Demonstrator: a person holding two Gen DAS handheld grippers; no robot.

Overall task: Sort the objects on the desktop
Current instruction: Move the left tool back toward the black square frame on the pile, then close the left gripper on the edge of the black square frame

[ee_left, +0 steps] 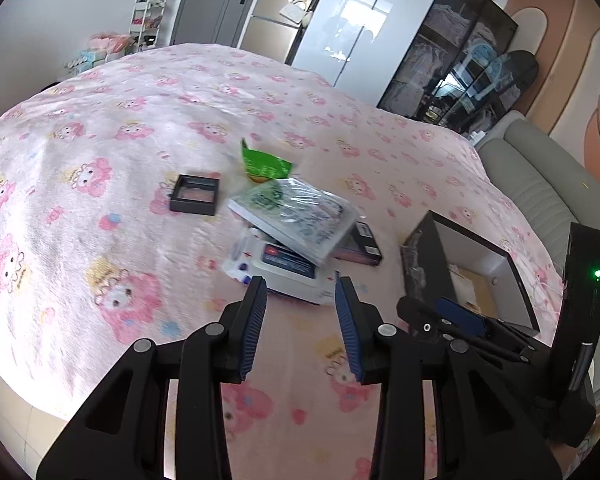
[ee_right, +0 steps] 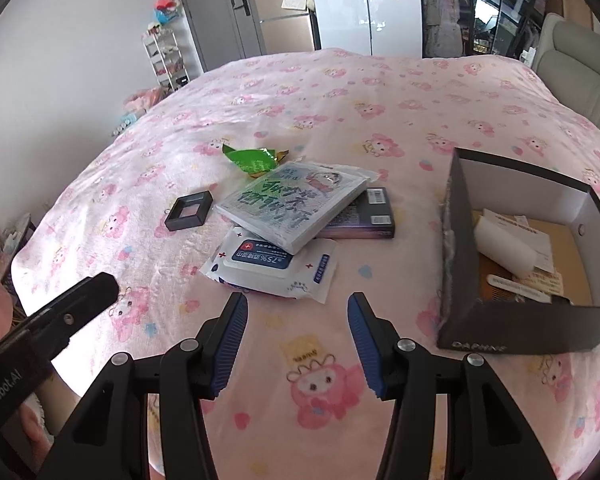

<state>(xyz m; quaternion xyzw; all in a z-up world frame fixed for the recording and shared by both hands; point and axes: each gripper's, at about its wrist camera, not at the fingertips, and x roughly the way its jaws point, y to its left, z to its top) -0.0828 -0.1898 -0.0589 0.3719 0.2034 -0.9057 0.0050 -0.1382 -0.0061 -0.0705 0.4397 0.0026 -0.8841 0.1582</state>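
- Pink cartoon-print blanket (ee_right: 340,92) covers the bed; wide bare stretch behind the pile, bare patch in front of both grippers.
- Dark open cardboard box (ee_right: 516,320) right of the pile, apart from it, near the right edge; paper bits inside.
- Plastic-wrapped white book (ee_right: 292,204) tops the pile, overlapping white wet-wipes pack (ee_right: 276,268) and dark flat box (ee_right: 372,216).
- Green crumpled wrapper (ee_right: 254,160) just behind the book.
- Small black square frame (ee_right: 189,211) left, alone.
- Left gripper (ee_left: 302,292) jaws part-open, nothing held.
- Right gripper (ee_right: 296,308) jaws part-open, nothing held.
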